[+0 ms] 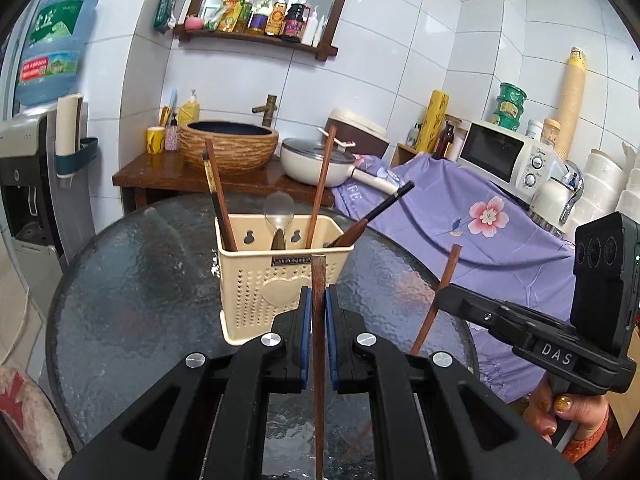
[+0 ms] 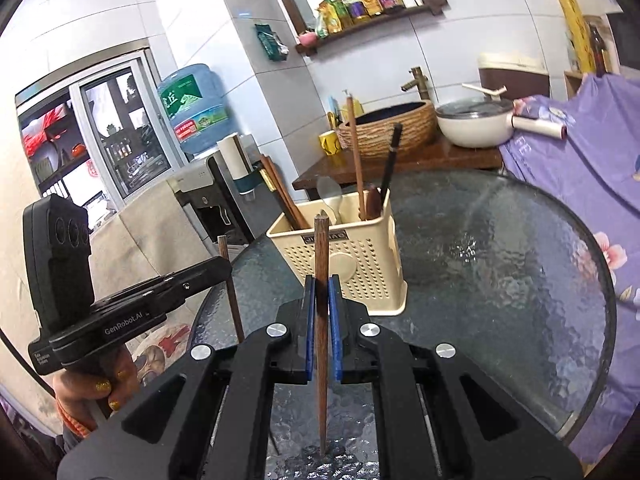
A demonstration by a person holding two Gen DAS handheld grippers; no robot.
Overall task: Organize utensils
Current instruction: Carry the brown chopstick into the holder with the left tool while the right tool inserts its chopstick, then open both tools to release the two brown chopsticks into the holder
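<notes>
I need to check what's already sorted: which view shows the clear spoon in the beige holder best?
The left wrist view: the clear spoon faces the camera, bowl up, above the beige holder rim. In the right wrist view the spoon is smaller, seen at an angle, and partly crossed by the chopstick held in the right gripper.

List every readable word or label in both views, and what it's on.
"DAS": right hand-held gripper body.
"GenRobot.AI": left hand-held gripper body.
"FE": purple floral cloth.
Metal badge on the cream perforated plastic utensil caddy: blurred.
Blue water jug label, shelf bottles: unreadable.
</notes>
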